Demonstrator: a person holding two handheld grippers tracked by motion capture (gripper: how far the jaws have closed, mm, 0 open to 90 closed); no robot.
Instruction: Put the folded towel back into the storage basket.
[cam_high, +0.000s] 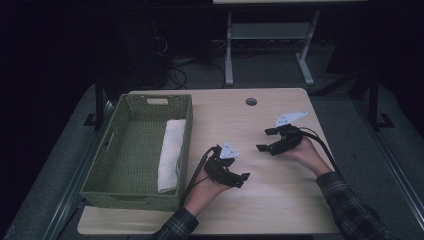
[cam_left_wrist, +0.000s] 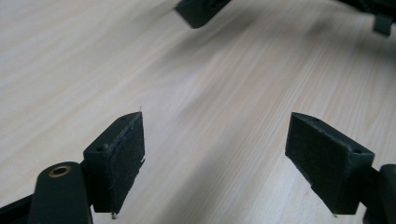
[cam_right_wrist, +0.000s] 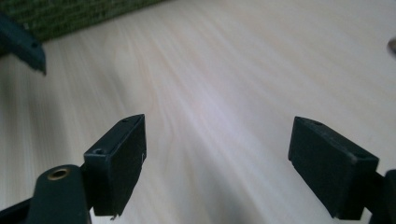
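Hovering with jaws apart and empty, left gripper (cam_high: 239, 179) and right gripper (cam_high: 266, 140) risk colliding above the worktop (cam_high: 280, 200).

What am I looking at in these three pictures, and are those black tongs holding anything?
No robot here: a person holds a pair of black hand-held tongs in each hand. The top picture comes from a camera above the pale wooden table. In it, the left tongs and the right tongs sit over bare wood, pointing roughly toward each other.

The other two pictures come from cameras riding on the tongs, looking along their own jaws. Both the left tongs and the right tongs stand wide open, with only table between the pads, so nothing is held.

On the table's left stands a green woven rectangular basket, with a folded white cloth lying along its right inner wall.
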